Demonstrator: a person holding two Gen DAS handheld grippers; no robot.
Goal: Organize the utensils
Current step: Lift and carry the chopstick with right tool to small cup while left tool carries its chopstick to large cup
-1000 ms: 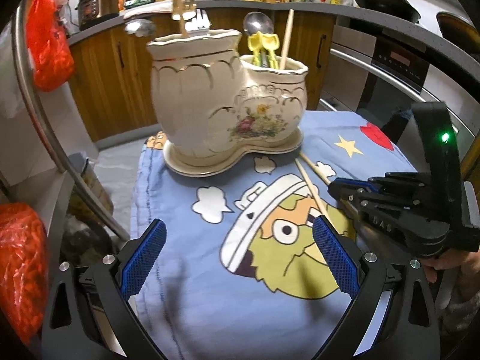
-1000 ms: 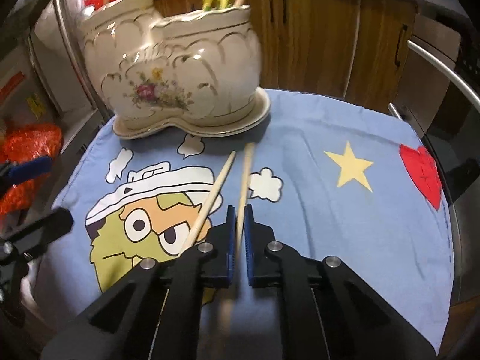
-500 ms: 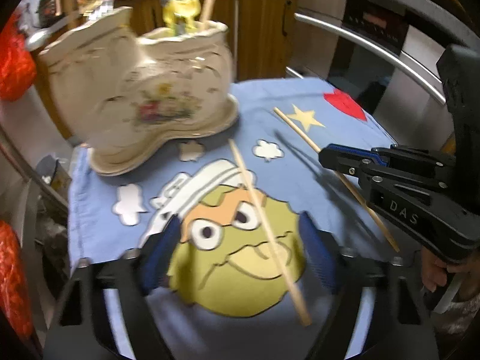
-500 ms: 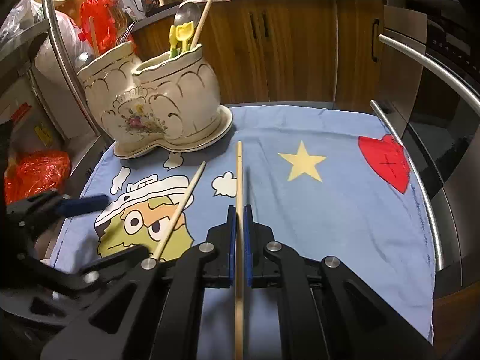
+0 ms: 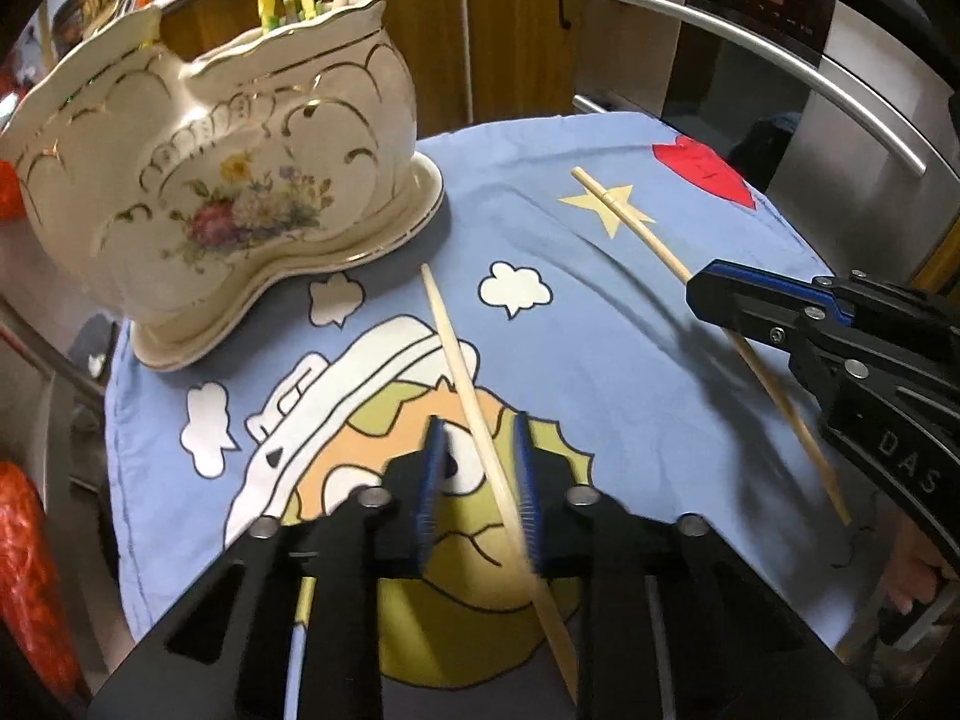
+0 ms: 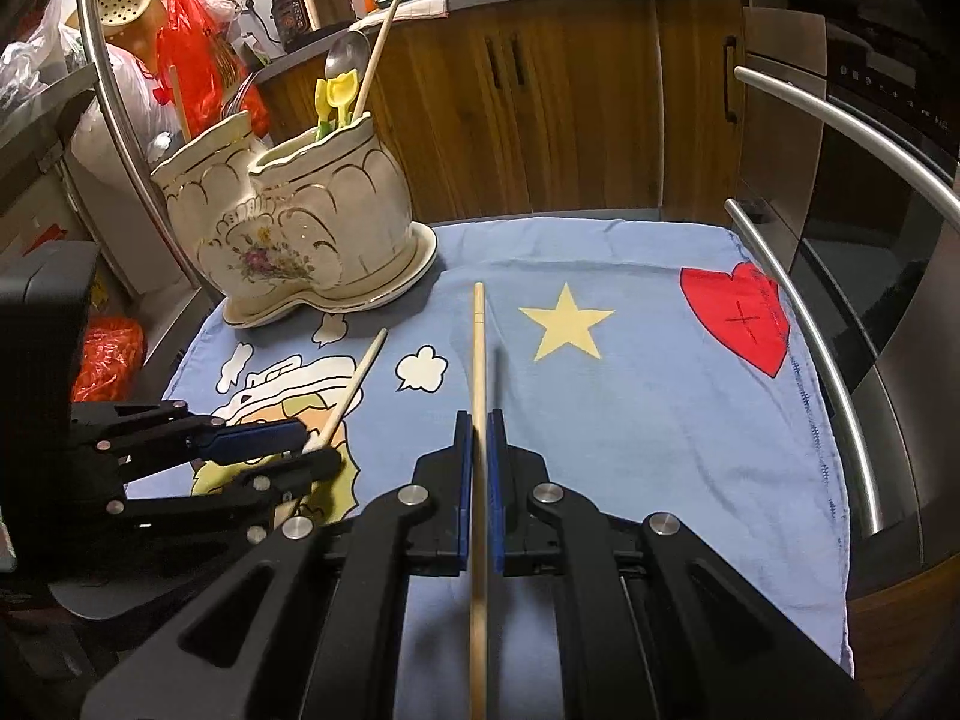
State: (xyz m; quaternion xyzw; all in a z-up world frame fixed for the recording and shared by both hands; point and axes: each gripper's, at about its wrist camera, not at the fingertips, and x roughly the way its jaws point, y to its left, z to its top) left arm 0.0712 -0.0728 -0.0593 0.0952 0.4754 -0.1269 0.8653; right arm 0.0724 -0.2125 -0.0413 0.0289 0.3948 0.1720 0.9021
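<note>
While the right gripper (image 6: 478,483) is clamped on 1 pale wooden chopstick (image 6: 478,360) raised over the blue cartoon-print cloth (image 6: 630,420), the left gripper (image 5: 478,492) straddles chopstick 2 (image 5: 462,372), pads partly apart, near the cream floral ceramic utensil holder (image 5: 240,180).

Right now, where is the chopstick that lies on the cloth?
In the left wrist view, the chopstick lies between the left gripper's fingers, pointing toward the ceramic holder.
</note>
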